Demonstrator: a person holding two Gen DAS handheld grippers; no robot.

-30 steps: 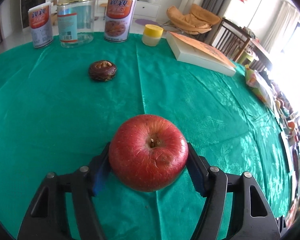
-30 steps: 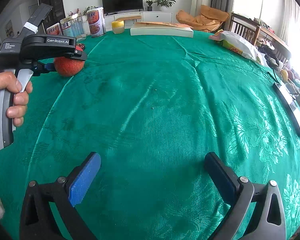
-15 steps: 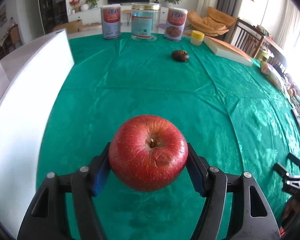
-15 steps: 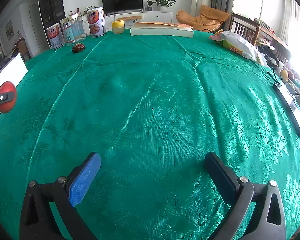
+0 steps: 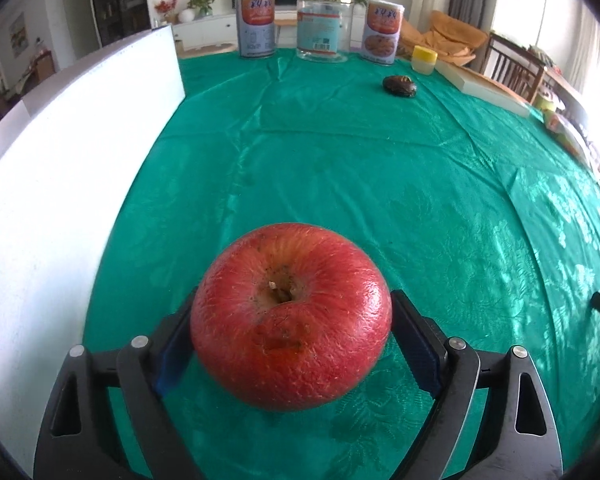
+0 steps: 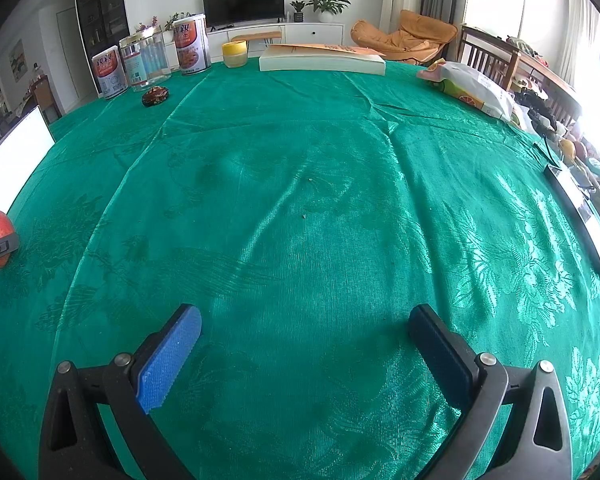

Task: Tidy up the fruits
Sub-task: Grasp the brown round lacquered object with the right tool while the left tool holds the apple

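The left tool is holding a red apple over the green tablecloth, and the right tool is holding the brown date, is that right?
Not quite. The right tool holds nothing: its jaws stand wide open over bare green tablecloth, as the right wrist view shows. The brown date lies far off by the cans. The left tool does hold the red apple.

One apple (image 5: pixel 291 316), two tins (image 5: pixel 255 26), one glass jar (image 5: pixel 324 26).

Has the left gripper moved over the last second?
Yes. The left gripper, shut on the apple, has swung left: the dark round object now lies far off, and the white box fills the left.
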